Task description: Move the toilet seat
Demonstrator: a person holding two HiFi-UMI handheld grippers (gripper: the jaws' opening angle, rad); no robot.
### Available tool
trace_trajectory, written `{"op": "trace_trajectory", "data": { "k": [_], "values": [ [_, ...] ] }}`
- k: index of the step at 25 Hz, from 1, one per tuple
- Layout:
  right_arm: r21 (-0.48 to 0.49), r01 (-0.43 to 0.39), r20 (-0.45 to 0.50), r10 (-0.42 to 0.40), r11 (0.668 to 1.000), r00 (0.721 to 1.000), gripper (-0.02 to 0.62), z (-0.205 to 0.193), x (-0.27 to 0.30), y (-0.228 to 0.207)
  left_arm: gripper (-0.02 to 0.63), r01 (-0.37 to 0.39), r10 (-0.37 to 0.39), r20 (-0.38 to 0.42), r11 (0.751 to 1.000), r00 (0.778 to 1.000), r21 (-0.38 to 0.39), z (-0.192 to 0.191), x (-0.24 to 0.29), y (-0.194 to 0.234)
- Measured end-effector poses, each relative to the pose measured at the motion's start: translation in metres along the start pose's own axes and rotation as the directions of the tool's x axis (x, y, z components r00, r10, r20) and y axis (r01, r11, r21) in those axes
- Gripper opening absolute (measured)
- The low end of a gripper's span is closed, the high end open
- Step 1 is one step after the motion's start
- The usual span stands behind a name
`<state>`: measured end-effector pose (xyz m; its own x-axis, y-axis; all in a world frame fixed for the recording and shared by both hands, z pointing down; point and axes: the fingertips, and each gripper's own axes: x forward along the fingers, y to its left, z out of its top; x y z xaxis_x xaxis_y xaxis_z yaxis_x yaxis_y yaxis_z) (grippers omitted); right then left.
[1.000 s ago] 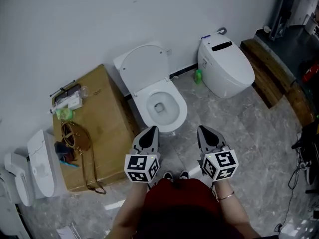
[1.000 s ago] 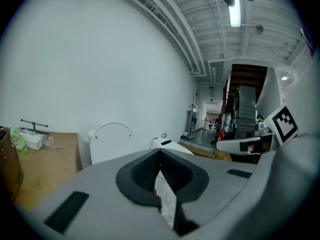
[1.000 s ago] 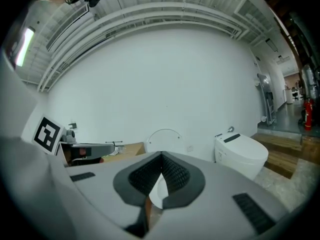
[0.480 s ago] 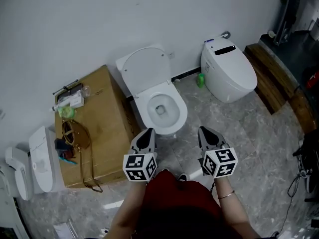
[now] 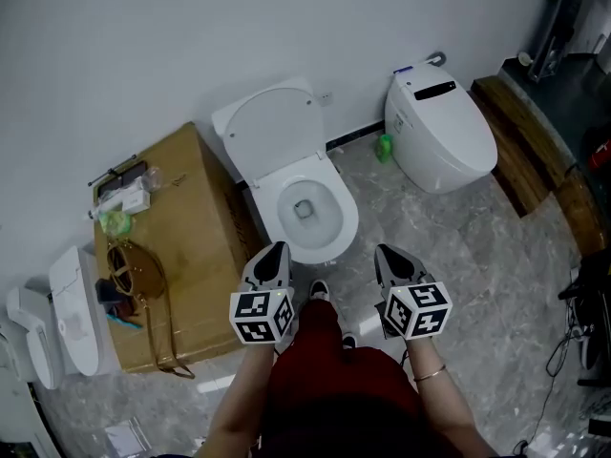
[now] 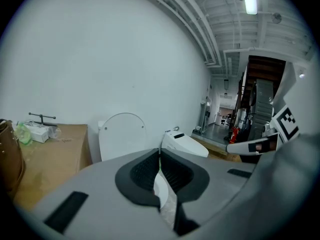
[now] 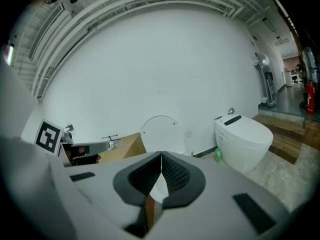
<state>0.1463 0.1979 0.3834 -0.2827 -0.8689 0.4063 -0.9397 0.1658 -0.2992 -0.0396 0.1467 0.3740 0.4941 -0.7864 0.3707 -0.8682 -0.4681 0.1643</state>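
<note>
Not started, I'd say: toilet seat (image 5: 275, 134) stands up at 12 o'clock, untouched. Left gripper (image 5: 276, 250) and right gripper (image 5: 383, 253) are both pressed together, empty.

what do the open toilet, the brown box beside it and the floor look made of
Open toilet: glossy white, likely glazed ceramic; its raised lid maybe plastic. Brown box: matte tan, flat-sided, probably cardboard. Floor: grey veined, faintly shiny, marble or marble-look tile.
</note>
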Motion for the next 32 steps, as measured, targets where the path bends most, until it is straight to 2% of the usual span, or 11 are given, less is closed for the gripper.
{"op": "trace_trajectory", "data": {
  "k": [10, 17, 27, 32],
  "values": [
    [-0.016, 0.009, -0.113, -0.010, 1.000, 0.993, 0.017, 0.022, 0.107, -0.020, 0.028, -0.020, 0.013, -0.097, 0.997, 0.995, -0.075, 0.002, 0.095, 0.070],
    [0.040, 0.048, -0.199, -0.039, 0.998, 0.979, 0.017, 0.013, 0.167, -0.029, 0.029, -0.016, -0.009, -0.168, 0.989, 0.986, -0.144, -0.013, 0.134, 0.111],
    [0.009, 0.071, -0.323, -0.064, 0.997, 0.944, 0.017, -0.011, 0.211, -0.045, 0.031, -0.062, 0.021, -0.235, 0.984, 0.972, -0.166, -0.038, 0.162, 0.140],
    [-0.029, 0.079, -0.396, -0.083, 0.996, 0.914, 0.017, -0.033, 0.228, -0.058, 0.035, -0.081, 0.026, -0.284, 0.979, 0.959, -0.186, -0.059, 0.174, 0.143]
  ]
}}
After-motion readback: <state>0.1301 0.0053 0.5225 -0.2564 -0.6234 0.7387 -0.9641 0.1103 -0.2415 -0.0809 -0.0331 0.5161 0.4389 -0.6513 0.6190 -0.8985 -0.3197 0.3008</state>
